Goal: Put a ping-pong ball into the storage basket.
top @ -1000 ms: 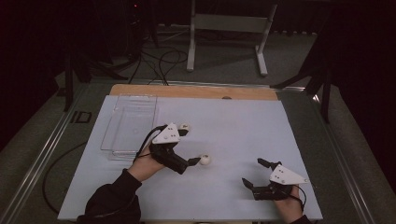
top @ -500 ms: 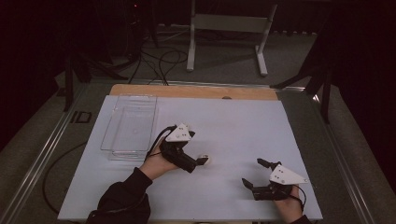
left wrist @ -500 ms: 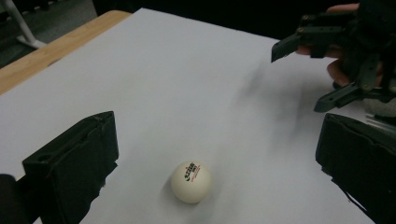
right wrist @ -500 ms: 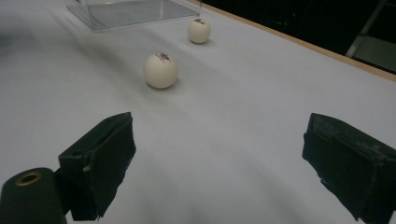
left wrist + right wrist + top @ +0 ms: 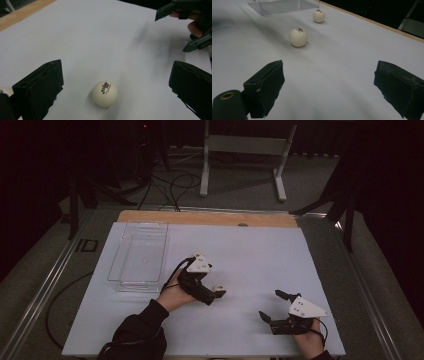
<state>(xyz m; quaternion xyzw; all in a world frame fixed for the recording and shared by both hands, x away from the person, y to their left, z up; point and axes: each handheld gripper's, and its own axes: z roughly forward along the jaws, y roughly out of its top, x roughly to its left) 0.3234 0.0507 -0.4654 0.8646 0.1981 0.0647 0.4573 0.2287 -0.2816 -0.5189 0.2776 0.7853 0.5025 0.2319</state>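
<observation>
Left gripper [image 5: 216, 292]: jaws wide, low over the worktop [image 5: 260, 255], with the ball [image 5: 105, 93] lying between them, touching neither (red print on top).
Ball, high view: a pale spot [image 5: 219, 288] at the gripper's tips, near the middle of the white sheet.
Right gripper [image 5: 274, 306]: jaws wide, holding nothing, near the front right edge, well apart from the left.
Second ball [image 5: 318, 15]: just beside the clear tray [image 5: 138, 252].
Tray: back left on the worktop.
</observation>
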